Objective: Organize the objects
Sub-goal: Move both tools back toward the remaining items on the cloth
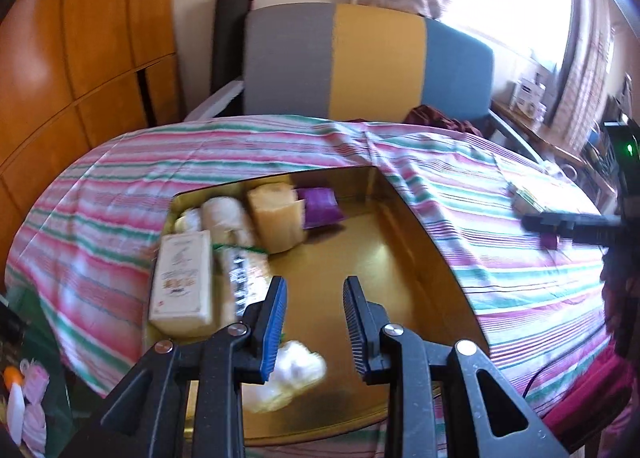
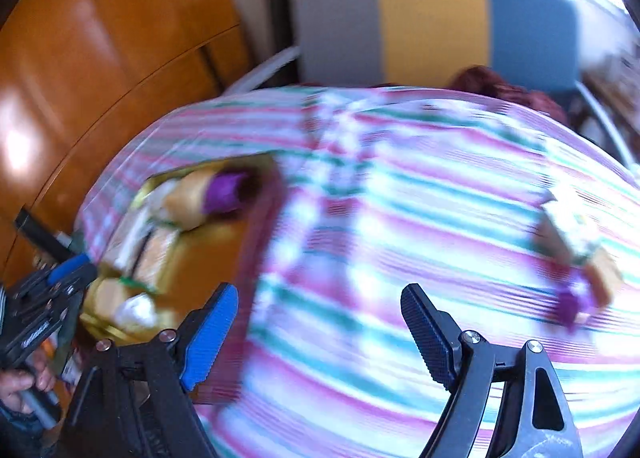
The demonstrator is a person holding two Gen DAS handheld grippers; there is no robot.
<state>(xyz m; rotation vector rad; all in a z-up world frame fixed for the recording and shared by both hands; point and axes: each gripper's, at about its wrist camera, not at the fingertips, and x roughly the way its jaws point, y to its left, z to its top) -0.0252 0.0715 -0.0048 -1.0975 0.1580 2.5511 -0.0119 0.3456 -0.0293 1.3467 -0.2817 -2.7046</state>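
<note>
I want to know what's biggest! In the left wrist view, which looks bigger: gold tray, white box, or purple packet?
1. Gold tray
2. White box
3. Purple packet, though it lies farther back.

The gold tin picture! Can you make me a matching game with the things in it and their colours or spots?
Things:
1. packet
2. tall box
3. crumpled wad
4. chair back

Clues:
A. white, lying in the gold tin right by the left gripper
B. grey, yellow and blue stripes
C. purple, at the tin's far end
D. cream, lying along the tin's left side

Pairs: 1-C, 2-D, 3-A, 4-B
</note>
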